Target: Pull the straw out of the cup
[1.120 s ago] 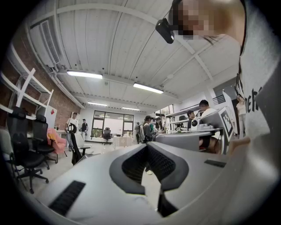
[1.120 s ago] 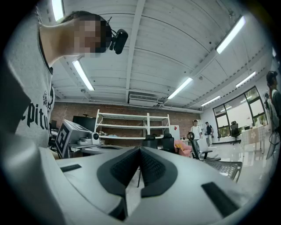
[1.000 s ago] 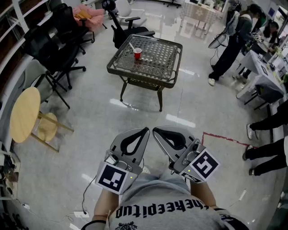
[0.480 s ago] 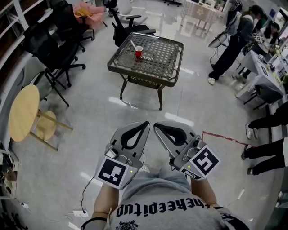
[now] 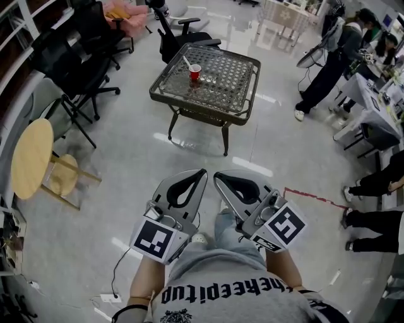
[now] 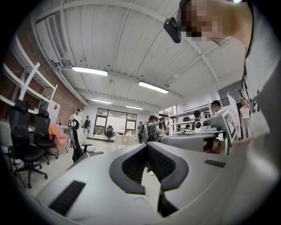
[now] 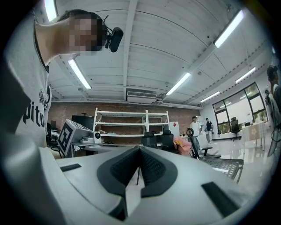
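A red cup (image 5: pixel 195 72) with a pale straw (image 5: pixel 187 63) leaning out to the left stands on the far left part of a metal mesh table (image 5: pixel 221 85). The table is several steps ahead across the floor. My left gripper (image 5: pixel 202 171) and right gripper (image 5: pixel 216 176) are held side by side close to the body, pointing level toward the table. Both are shut with nothing between the jaws. In the left gripper view the left gripper (image 6: pixel 147 145) has its tips touching, and in the right gripper view the right gripper (image 7: pixel 139 148) does too. The cup shows in neither gripper view.
Black office chairs (image 5: pixel 76 69) and a pink seat (image 5: pixel 126 16) stand at the left and back. A round wooden stool (image 5: pixel 35 158) lies at the left. People stand by desks at the right (image 5: pixel 328 57). Red tape (image 5: pixel 309 192) marks the floor. The table's edge (image 7: pixel 226 165) shows in the right gripper view.
Both grippers have shifted slightly forward with the person, still shut. A leg and a shoe have come into view under the grippers as the person steps toward the table.
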Demonstrator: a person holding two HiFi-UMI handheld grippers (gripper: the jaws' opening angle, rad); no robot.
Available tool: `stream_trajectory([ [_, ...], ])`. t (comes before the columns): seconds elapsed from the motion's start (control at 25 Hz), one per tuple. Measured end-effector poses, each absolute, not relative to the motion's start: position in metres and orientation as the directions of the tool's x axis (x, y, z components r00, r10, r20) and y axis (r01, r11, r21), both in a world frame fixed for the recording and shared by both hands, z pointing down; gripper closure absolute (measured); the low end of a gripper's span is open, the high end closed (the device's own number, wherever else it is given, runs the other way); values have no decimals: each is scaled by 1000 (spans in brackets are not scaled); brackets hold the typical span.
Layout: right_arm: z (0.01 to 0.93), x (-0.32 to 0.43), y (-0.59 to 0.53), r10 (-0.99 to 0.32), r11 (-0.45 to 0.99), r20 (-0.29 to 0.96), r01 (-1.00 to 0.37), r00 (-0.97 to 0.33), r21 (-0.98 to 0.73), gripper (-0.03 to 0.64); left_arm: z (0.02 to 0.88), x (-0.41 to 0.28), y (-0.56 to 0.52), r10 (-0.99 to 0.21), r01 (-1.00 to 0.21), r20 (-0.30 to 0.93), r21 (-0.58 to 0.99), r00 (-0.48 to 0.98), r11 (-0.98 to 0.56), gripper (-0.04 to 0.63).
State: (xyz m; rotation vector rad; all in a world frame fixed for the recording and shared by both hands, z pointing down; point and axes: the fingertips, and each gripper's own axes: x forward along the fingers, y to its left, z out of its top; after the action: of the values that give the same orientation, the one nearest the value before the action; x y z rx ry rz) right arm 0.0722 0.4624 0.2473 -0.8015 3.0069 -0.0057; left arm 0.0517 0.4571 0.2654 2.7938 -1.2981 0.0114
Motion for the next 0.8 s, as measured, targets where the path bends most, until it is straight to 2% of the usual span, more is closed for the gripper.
stream_trajectory([
  [0.24,248,84,413,-456,890,-41,-456,-889,-13,609,265,67,415,-781,-782,41,6,623,-623,569],
  [0.8,247,113,295,-348,937,-43,-346,-937,-40,609,266,104,298,-836,-839,71,14,543,-544,569],
])
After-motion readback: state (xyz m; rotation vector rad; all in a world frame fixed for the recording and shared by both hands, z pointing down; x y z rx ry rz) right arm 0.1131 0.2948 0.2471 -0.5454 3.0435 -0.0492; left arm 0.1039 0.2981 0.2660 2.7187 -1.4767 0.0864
